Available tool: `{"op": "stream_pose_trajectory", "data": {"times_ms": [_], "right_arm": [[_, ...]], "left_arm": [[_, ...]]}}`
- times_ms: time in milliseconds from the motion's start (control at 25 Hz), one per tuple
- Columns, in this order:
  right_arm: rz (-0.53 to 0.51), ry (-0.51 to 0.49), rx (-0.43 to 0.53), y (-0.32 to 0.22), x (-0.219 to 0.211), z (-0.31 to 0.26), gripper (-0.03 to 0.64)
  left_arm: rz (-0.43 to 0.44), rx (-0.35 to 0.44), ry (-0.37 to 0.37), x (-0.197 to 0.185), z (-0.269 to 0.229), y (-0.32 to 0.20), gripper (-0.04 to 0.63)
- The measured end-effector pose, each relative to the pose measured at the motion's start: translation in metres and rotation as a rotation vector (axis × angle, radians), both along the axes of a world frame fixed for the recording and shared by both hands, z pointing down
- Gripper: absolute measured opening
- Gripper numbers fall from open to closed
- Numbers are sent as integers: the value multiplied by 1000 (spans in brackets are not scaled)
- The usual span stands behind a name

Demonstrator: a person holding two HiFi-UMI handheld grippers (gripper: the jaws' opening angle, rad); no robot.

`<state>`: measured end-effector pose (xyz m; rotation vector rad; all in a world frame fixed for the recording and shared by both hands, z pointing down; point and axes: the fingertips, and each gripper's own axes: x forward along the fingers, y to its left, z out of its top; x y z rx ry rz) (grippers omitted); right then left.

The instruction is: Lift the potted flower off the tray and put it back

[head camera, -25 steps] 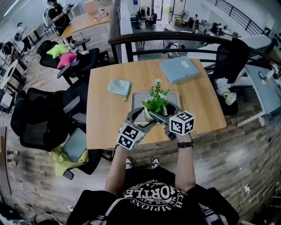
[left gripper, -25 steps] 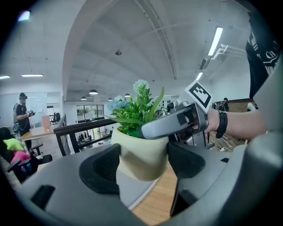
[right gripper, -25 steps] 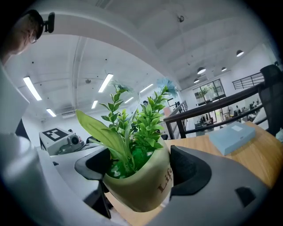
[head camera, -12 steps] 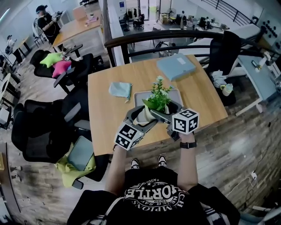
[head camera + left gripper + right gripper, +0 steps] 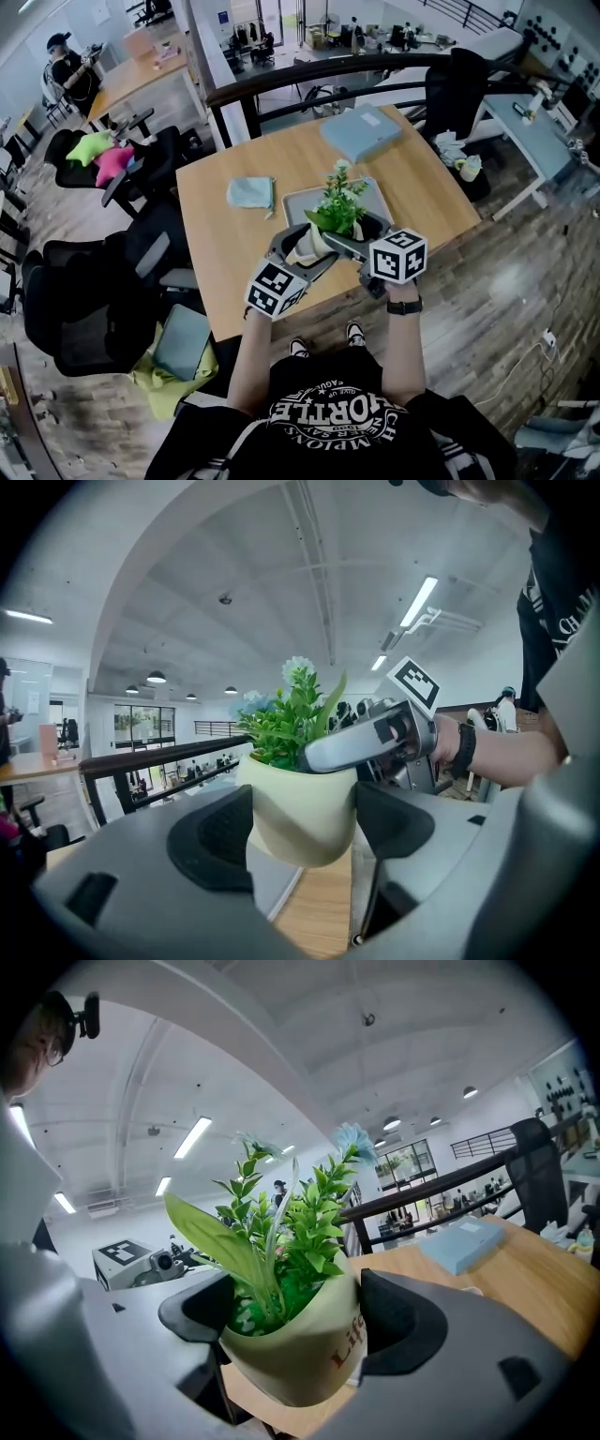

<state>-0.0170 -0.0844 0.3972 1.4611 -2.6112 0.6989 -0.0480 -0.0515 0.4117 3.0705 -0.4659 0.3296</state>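
The potted flower (image 5: 319,242), a cream pot with green leaves and pale blossoms, hangs in the air over the near end of the grey tray (image 5: 375,199). Both grippers hold it from opposite sides. In the head view my left gripper (image 5: 298,251) comes in from the lower left and my right gripper (image 5: 354,246) from the lower right. In the left gripper view the pot (image 5: 300,808) sits between the dark pads of the left gripper (image 5: 305,834), which press on it. The right gripper view shows the pot (image 5: 305,1358) clamped in the right gripper (image 5: 300,1324), tilted slightly.
On the wooden table (image 5: 220,253) a light blue cloth (image 5: 251,192) lies left of the tray, and a flat blue-grey box (image 5: 361,131) lies at the far side. A dark railing (image 5: 309,75) runs behind the table. Office chairs (image 5: 112,281) stand on the left.
Both grippers have carried the pot a little higher and toward the near edge of the table. The grip on the pot looks the same.
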Motion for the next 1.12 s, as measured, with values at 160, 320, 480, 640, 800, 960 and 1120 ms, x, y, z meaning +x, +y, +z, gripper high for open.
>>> {"op": "stream_pose_trajectory", "data": {"times_ms": [160, 320, 480, 640, 800, 960, 1120], "right_arm": [[44, 5, 3, 10, -9, 5, 425], [97, 19, -28, 20, -7, 22, 422], [117, 60, -60, 24, 1, 38, 427], [121, 81, -67, 14, 16, 47, 430], [116, 82, -77, 0, 33, 57, 428], [105, 62, -85, -8, 49, 67, 430], [107, 59, -82, -19, 62, 71, 429]], "left_arm": [[33, 0, 23, -11, 6, 10, 360], [68, -12, 24, -10, 22, 20, 360], [109, -34, 14, 1, 38, 23, 360], [118, -38, 18, 16, 48, 12, 360], [116, -41, 5, 32, 57, -1, 360], [125, -53, -7, 48, 66, -11, 360], [137, -58, -4, 61, 70, -23, 360]]}}
